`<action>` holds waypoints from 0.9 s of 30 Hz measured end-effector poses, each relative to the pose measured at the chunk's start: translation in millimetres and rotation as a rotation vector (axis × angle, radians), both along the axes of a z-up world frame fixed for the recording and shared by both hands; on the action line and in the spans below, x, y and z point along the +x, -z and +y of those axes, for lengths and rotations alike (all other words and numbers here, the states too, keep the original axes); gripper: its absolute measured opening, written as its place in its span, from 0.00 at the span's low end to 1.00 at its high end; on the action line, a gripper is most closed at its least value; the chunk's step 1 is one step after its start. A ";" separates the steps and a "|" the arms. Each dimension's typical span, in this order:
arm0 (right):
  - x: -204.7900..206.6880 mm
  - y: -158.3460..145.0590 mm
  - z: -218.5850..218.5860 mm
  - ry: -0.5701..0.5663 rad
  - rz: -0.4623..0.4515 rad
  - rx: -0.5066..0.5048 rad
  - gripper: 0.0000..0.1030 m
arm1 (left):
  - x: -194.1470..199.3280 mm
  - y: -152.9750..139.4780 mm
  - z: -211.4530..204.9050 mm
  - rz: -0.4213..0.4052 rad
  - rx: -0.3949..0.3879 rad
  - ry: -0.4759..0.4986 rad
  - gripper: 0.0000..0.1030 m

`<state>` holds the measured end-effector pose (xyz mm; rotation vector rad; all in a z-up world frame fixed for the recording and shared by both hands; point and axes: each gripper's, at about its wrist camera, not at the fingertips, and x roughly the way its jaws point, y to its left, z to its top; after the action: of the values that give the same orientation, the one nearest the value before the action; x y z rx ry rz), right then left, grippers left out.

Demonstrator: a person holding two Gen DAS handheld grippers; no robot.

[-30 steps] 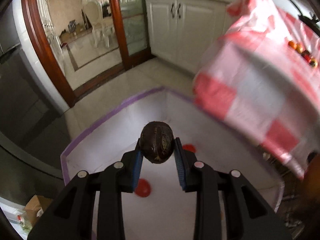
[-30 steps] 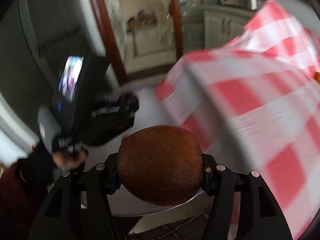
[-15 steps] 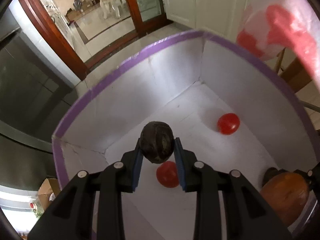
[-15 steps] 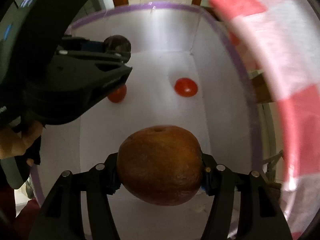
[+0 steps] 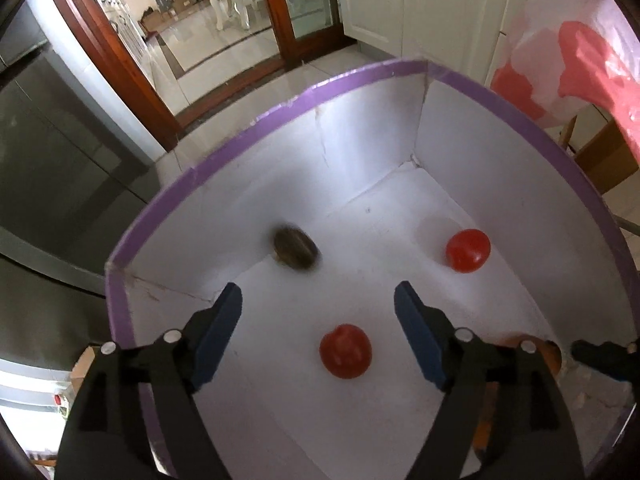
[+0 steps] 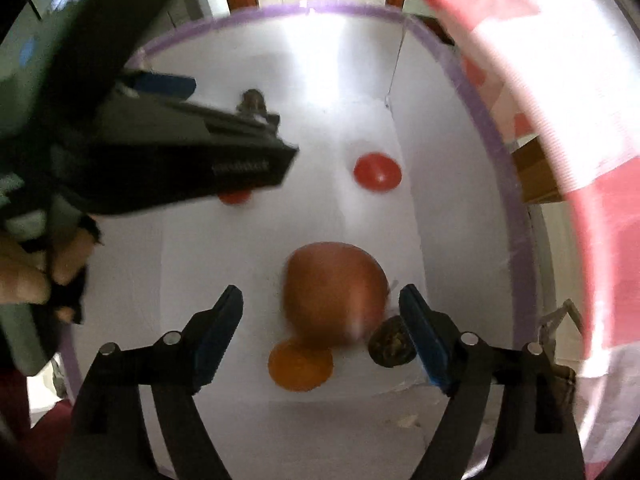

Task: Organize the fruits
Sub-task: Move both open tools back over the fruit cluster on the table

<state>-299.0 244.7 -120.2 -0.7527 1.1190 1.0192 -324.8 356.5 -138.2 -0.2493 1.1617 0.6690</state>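
Note:
Both grippers hang over a white box with a purple rim [image 5: 256, 120], which also shows in the right wrist view [image 6: 480, 120]. My left gripper [image 5: 318, 304] is open and empty; a small dark fruit [image 5: 294, 248], blurred, is below it near the box's far wall. Two red tomatoes [image 5: 346, 350] [image 5: 468, 250] lie on the box floor. My right gripper [image 6: 320, 306] is open; a large brown fruit [image 6: 334, 294], blurred, is just beyond its fingers above the floor. An orange fruit [image 6: 300, 368] and another dark fruit [image 6: 390, 344] lie beneath it.
A red-and-white checked tablecloth [image 6: 560, 80] hangs to the right of the box. The left gripper's body [image 6: 180, 152] reaches across the box's left half. White cabinets [image 5: 420, 8] and a wooden door frame [image 5: 112, 48] stand behind.
Both grippers have opened. The dark fruit has left the left gripper and dropped toward the far wall. The brown fruit has left the right gripper and is falling into the box.

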 end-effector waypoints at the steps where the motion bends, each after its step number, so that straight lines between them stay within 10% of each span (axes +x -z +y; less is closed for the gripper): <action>1: -0.6 -5.8 -2.1 0.000 0.007 0.014 0.77 | 1.0 -1.2 -2.3 0.002 0.010 0.008 0.77; 14: -20.5 -135.8 -76.4 -0.073 -0.062 0.325 0.77 | 8.3 -78.0 -40.3 -0.166 0.204 0.102 0.89; 21: 21.3 -209.4 -170.8 0.172 -0.180 0.544 0.83 | 20.5 -158.8 -94.1 -0.439 0.192 0.201 0.98; 27: 72.9 -231.7 -281.9 0.495 -0.259 0.632 0.84 | 65.2 -195.3 -185.8 -0.476 0.164 0.453 0.98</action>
<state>-226.1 -37.2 111.5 -0.0795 0.6468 0.7547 -259.6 170.7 57.0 0.0016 0.6665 0.2765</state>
